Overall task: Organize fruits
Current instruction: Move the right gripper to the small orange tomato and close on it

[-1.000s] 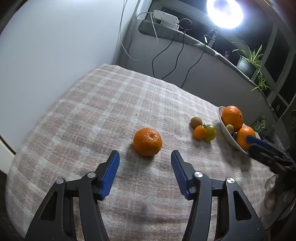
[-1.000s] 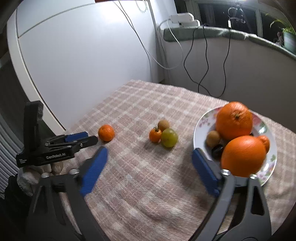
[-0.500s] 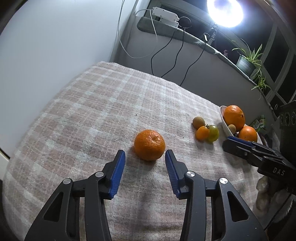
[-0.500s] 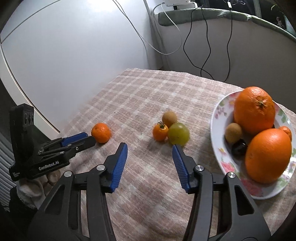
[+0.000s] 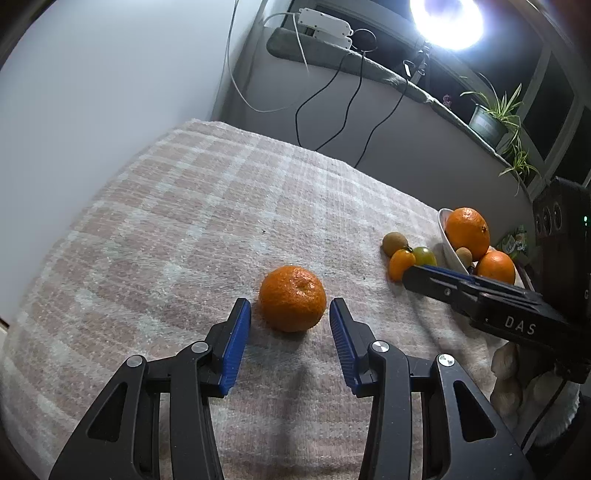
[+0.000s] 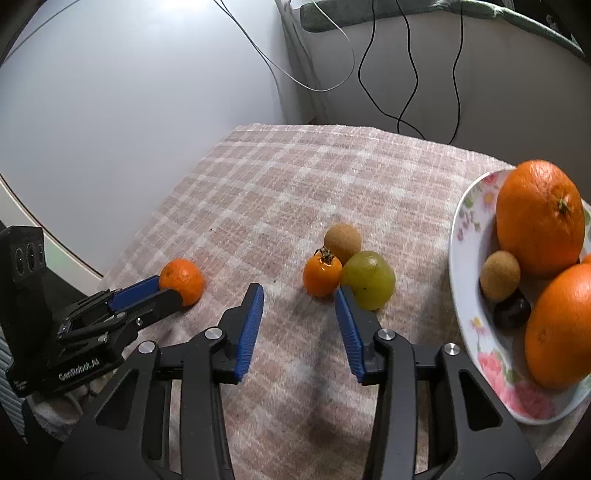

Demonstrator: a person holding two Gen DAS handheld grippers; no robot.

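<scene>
A mandarin (image 5: 292, 297) lies on the checked cloth, just ahead of my open left gripper (image 5: 290, 312); its blue pads flank the near side without touching. It also shows in the right wrist view (image 6: 183, 279). My right gripper (image 6: 299, 295) is open and empty, its tips just short of an orange cherry tomato (image 6: 322, 275), a green grape (image 6: 367, 279) and a small brown fruit (image 6: 342, 242). A floral plate (image 6: 476, 328) at the right holds two big oranges (image 6: 539, 218) (image 6: 559, 325), a brown fruit and a dark one.
The checked cloth (image 5: 207, 221) covers the table. A white wall stands at the left, a grey ledge with cables (image 5: 332, 110) and a power strip behind. A bright lamp (image 5: 448, 16) and potted plant (image 5: 491, 118) stand at the back right.
Both grippers have moved forward and narrowed. The left one has closed in on the mandarin; the right one has swung from the plate toward the tomato and grape.
</scene>
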